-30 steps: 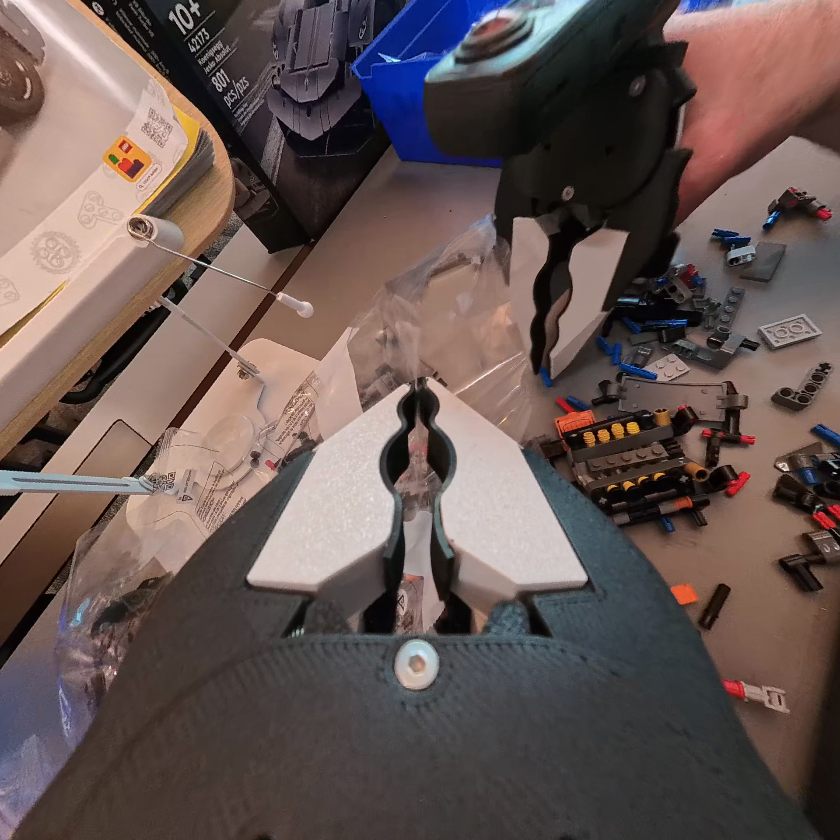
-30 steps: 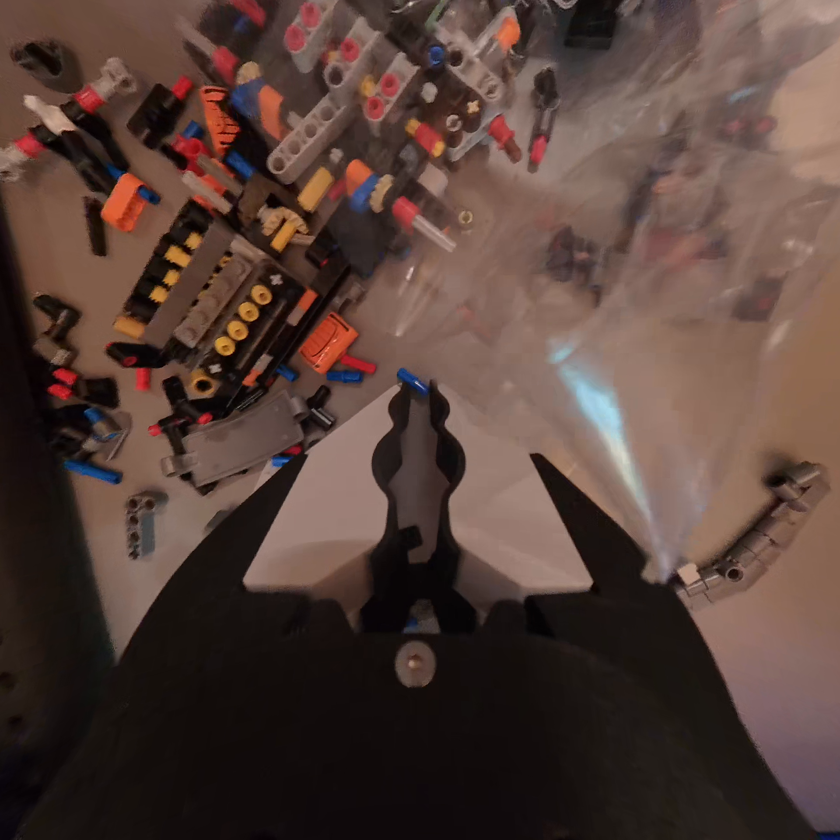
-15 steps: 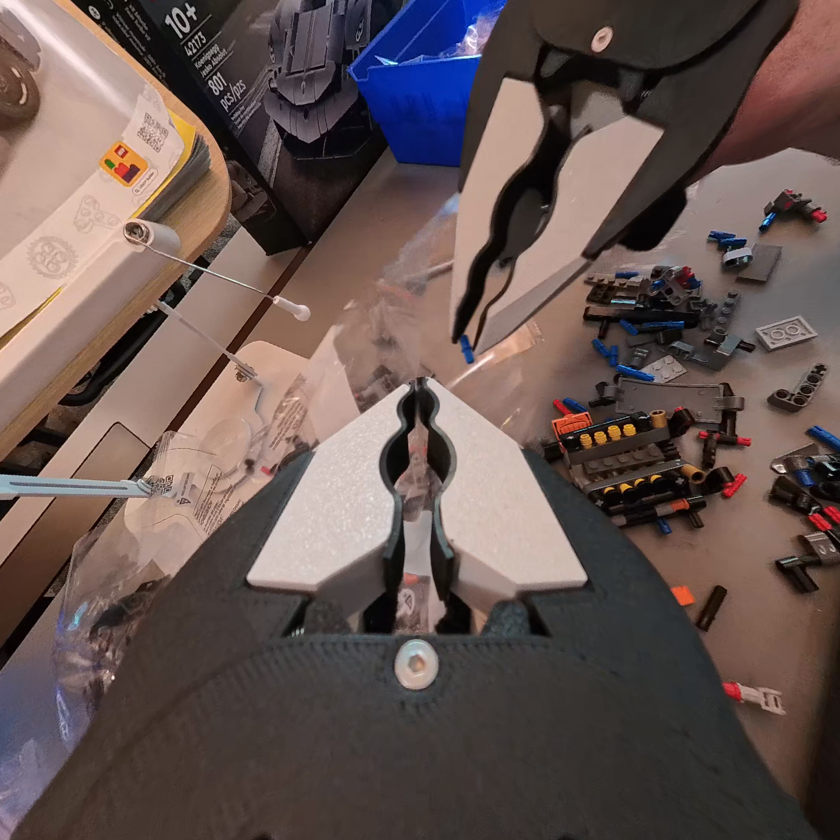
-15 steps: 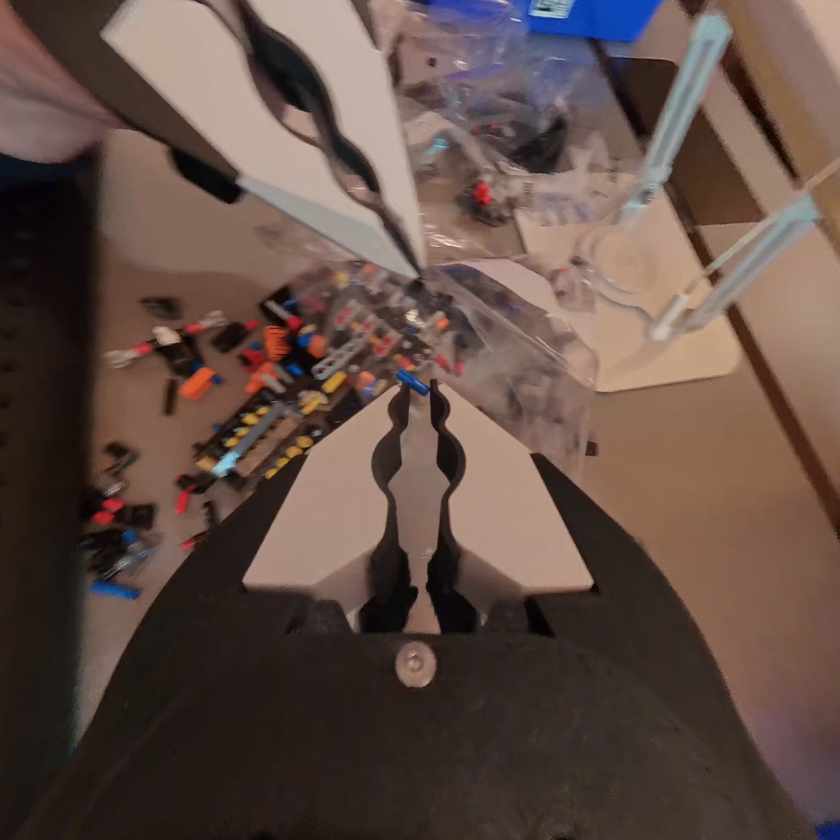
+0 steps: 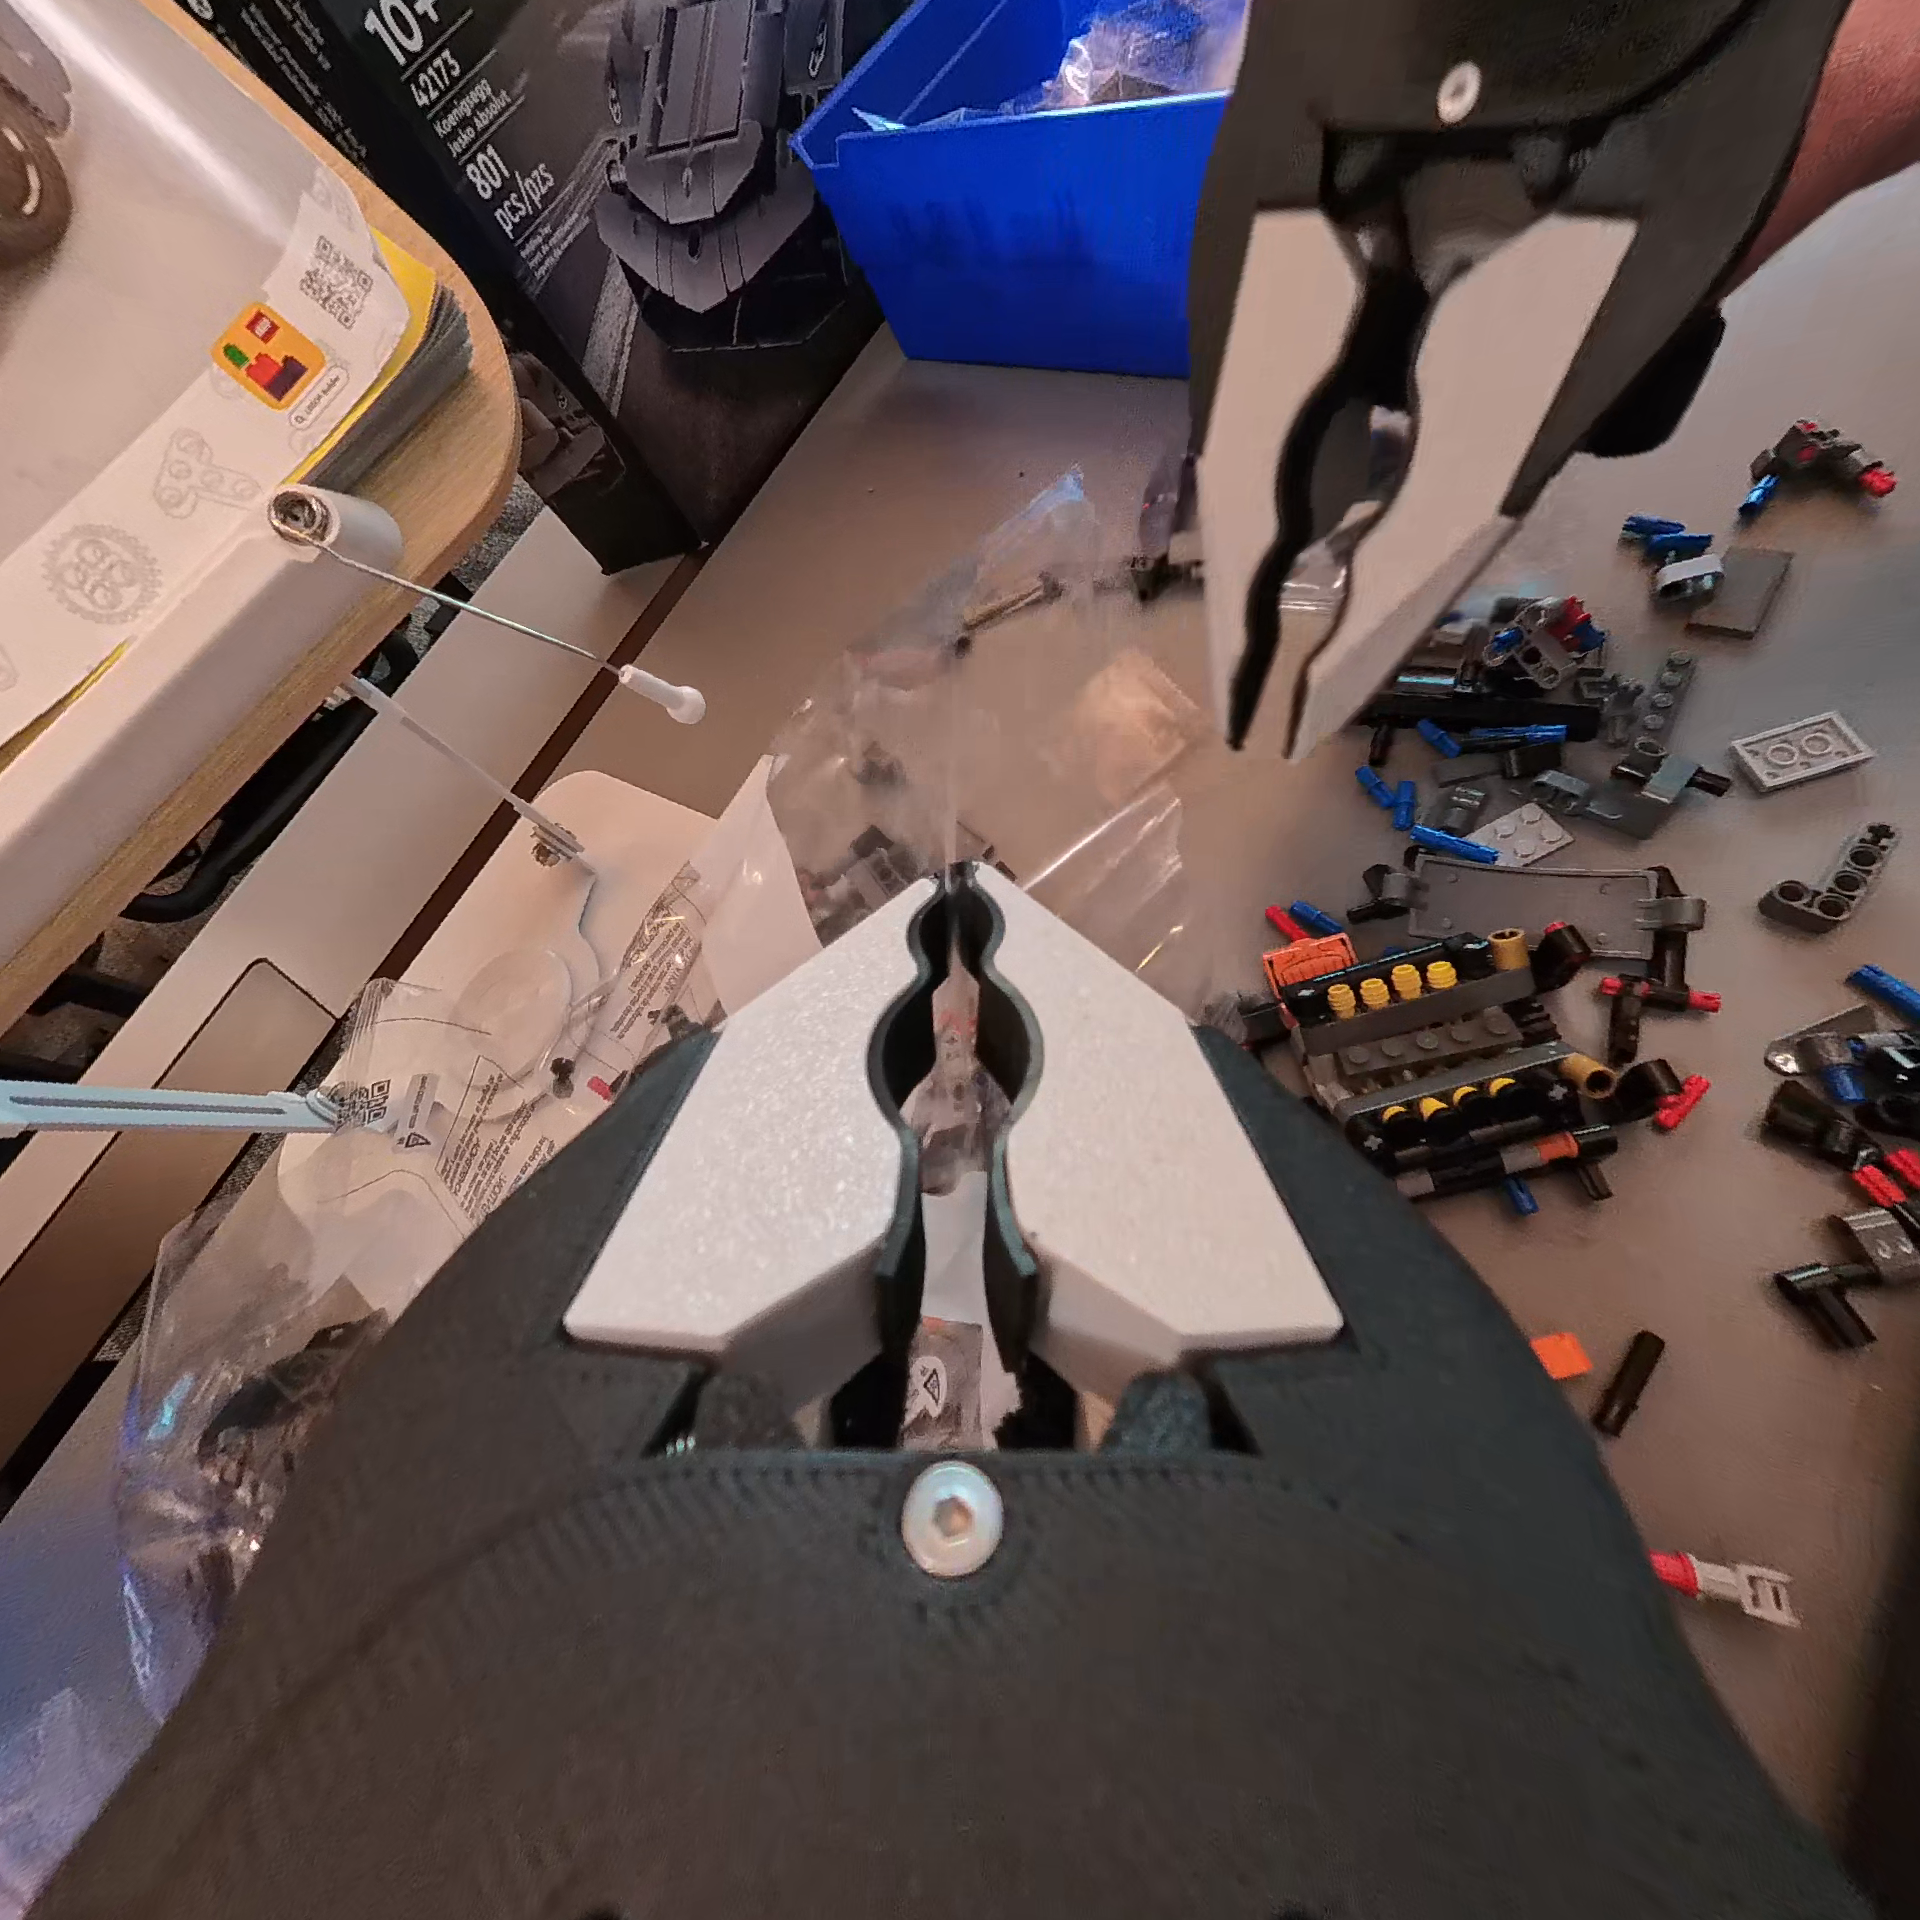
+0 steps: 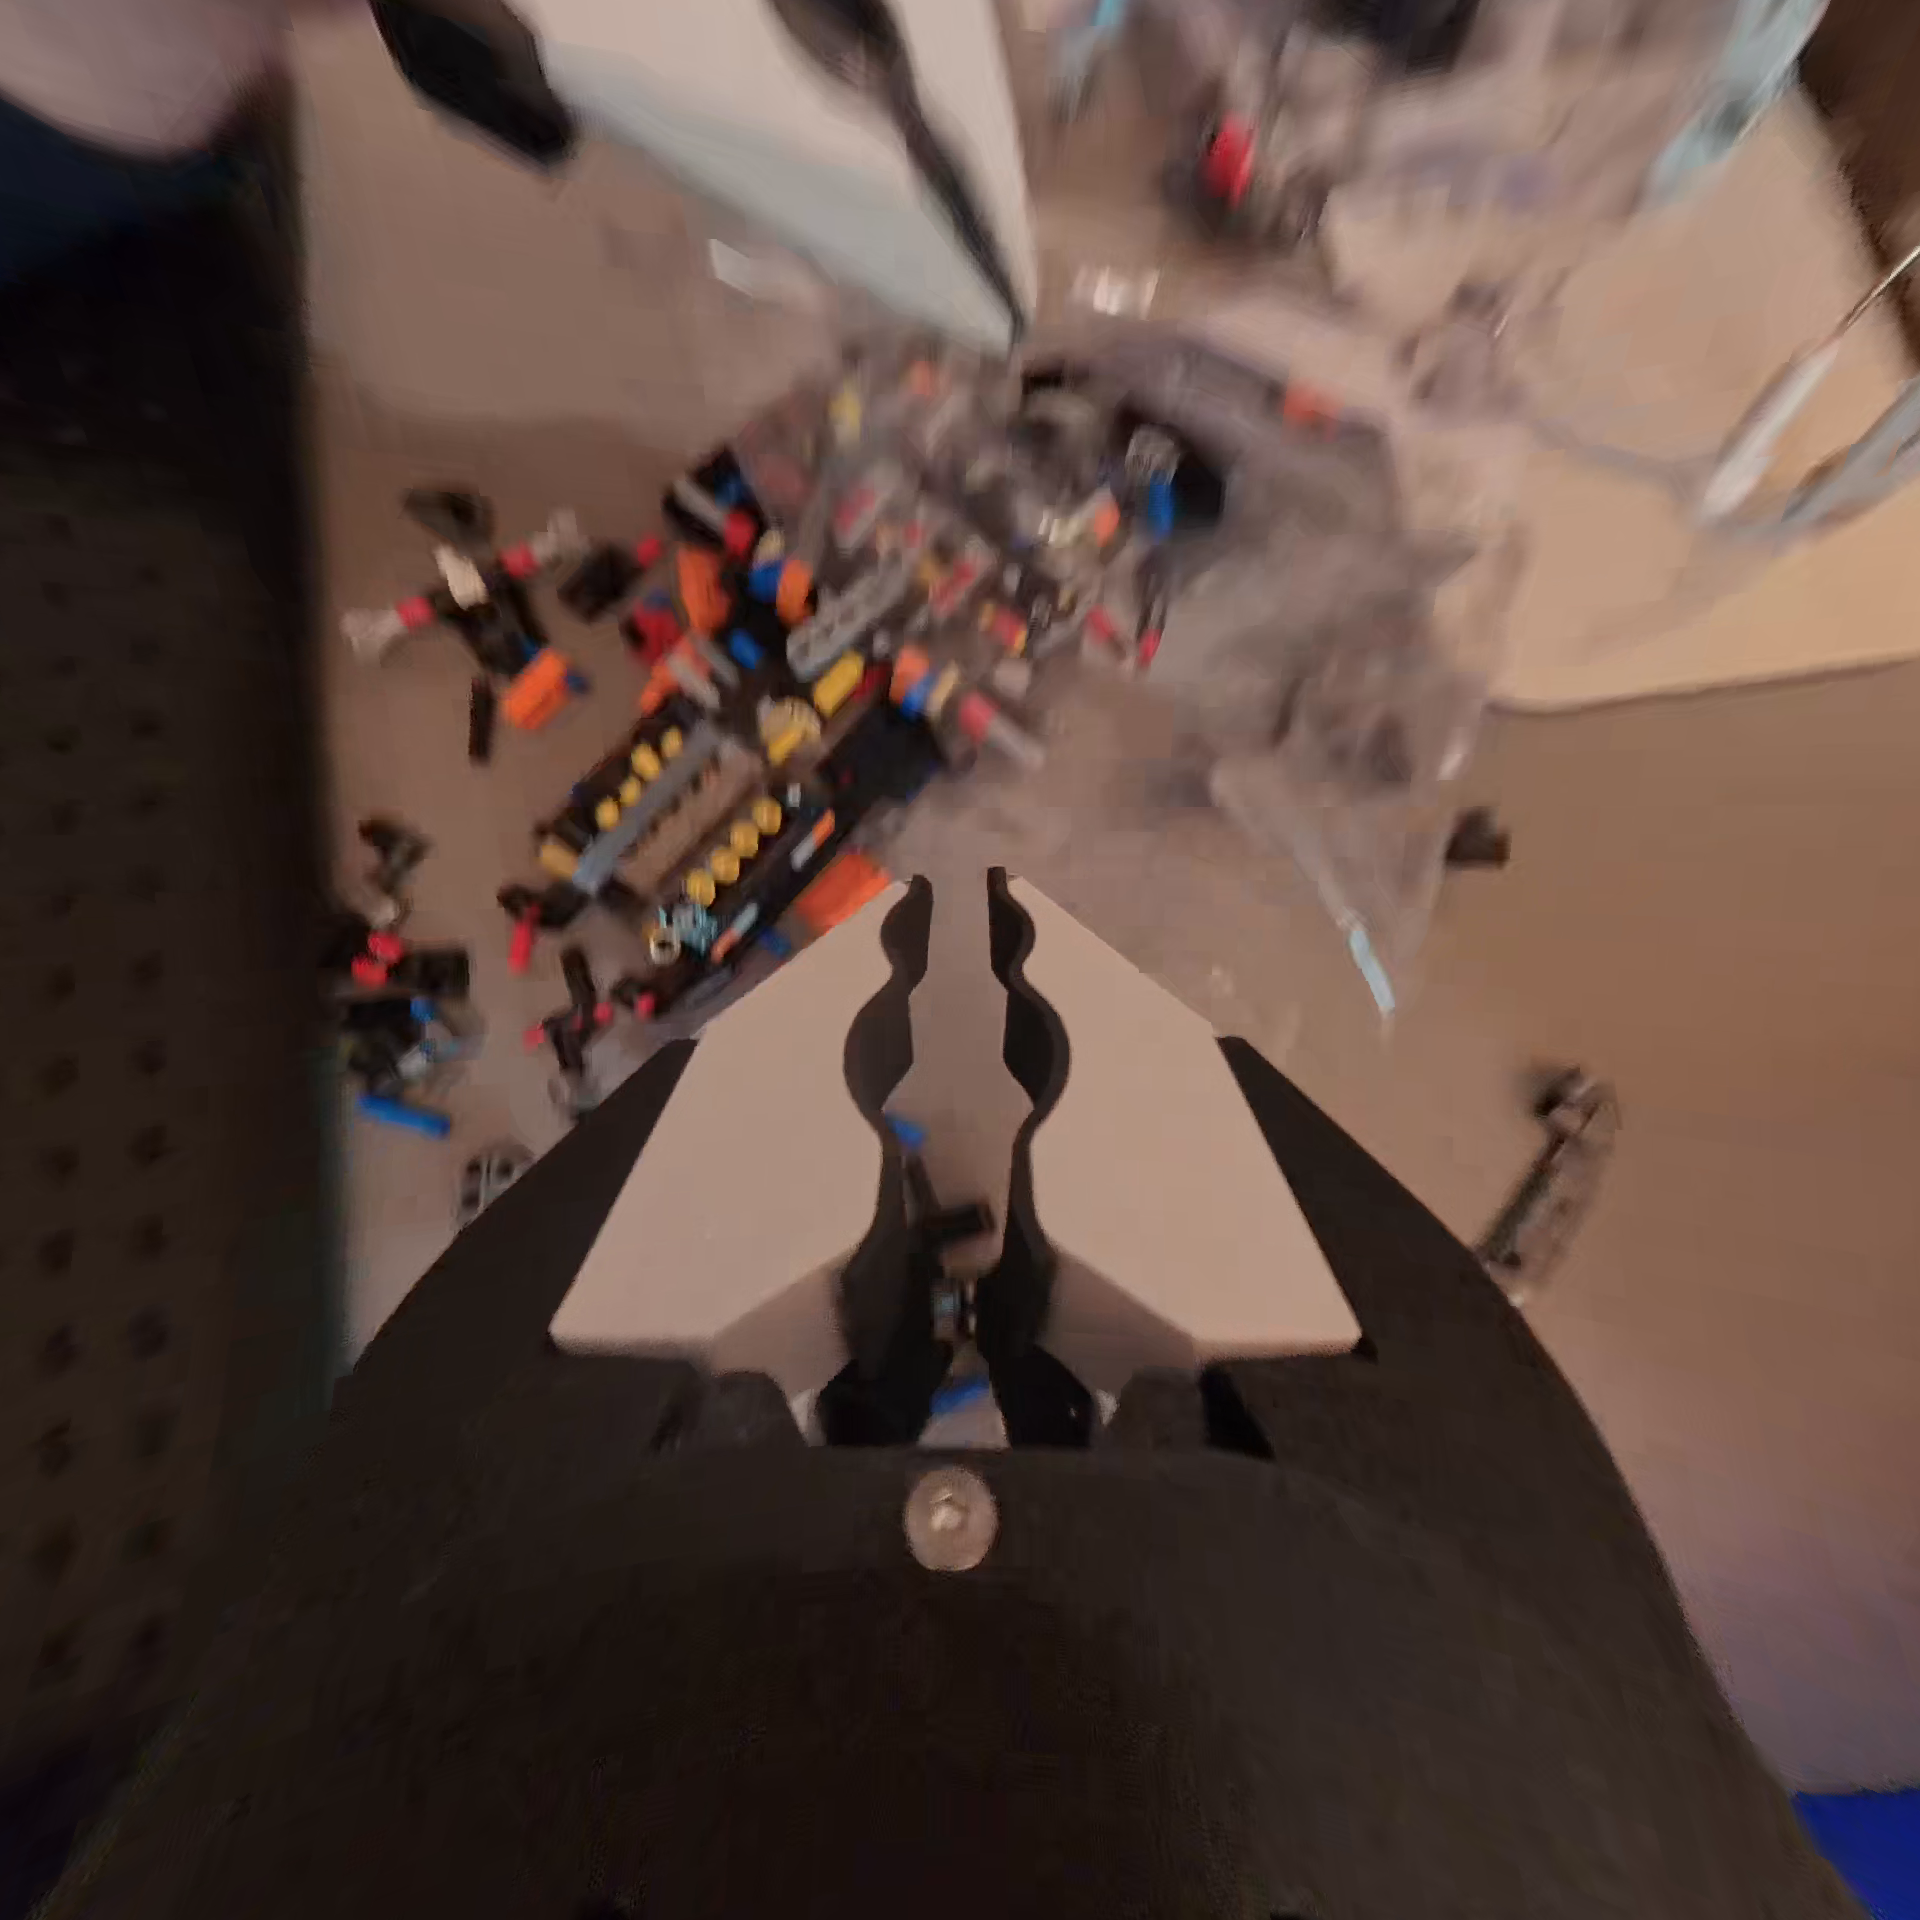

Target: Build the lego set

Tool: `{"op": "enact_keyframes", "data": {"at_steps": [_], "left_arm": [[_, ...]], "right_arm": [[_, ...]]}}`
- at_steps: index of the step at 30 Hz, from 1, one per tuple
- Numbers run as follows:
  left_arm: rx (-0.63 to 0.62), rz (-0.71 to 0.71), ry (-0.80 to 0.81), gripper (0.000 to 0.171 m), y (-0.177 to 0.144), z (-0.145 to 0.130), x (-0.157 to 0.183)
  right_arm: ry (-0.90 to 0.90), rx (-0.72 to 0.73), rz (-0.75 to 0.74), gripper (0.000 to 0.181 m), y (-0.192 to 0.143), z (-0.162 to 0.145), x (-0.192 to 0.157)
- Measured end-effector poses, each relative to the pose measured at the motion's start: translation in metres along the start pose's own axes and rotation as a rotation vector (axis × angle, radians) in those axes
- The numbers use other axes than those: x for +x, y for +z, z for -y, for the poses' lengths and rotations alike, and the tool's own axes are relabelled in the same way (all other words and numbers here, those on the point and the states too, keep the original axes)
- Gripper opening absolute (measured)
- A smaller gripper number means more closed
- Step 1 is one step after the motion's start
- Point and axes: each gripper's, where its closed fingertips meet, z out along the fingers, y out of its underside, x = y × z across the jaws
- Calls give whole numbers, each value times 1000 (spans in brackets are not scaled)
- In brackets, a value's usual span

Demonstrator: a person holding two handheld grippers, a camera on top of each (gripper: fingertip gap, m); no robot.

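Your left gripper (image 5: 961, 883): fingers clenched on plastic bag (image 5: 935, 748) | right gripper (image 6: 954, 883): fingers released, empty | risk: bag tears (thin film), spilling onto lego pieces (image 5: 1455, 1070) right of your fingers

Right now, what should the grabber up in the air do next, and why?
Probably come down to the clear bag. The left gripper is shut on one edge of it; the right gripper hangs just above with jaws slightly apart and empty, so pinching the bag too could help open it.
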Motion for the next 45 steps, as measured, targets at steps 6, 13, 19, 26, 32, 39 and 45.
{"op": "enact_keyframes", "data": {"at_steps": [6, 13, 19, 26, 32, 39, 45], "left_arm": [[-1, 1, 3, 0, 0, 0, 0], [-6, -2, 8, 0, 1, -1, 2], [-8, -3, 7, 0, 2, -1, 2], [-13, -4, 11, 0, 3, -2, 2], [-14, -4, 12, 0, 3, -2, 2], [-16, -5, 14, 0, 4, -3, 2], [-21, -5, 19, 0, 4, -4, 3]], "right_arm": [[19, -244, 123, 18, 9, -54, -18], [18, -292, 178, 22, 10, -67, -28], [3, -348, 172, 22, 17, -77, -27], [11, -322, 217, 10, 18, -76, -31], [76, -290, 283, 7, 19, -75, -33], [94, -265, 324, 3, 20, -73, -36], [83, -265, 326, 1, 19, -73, -37]]}}
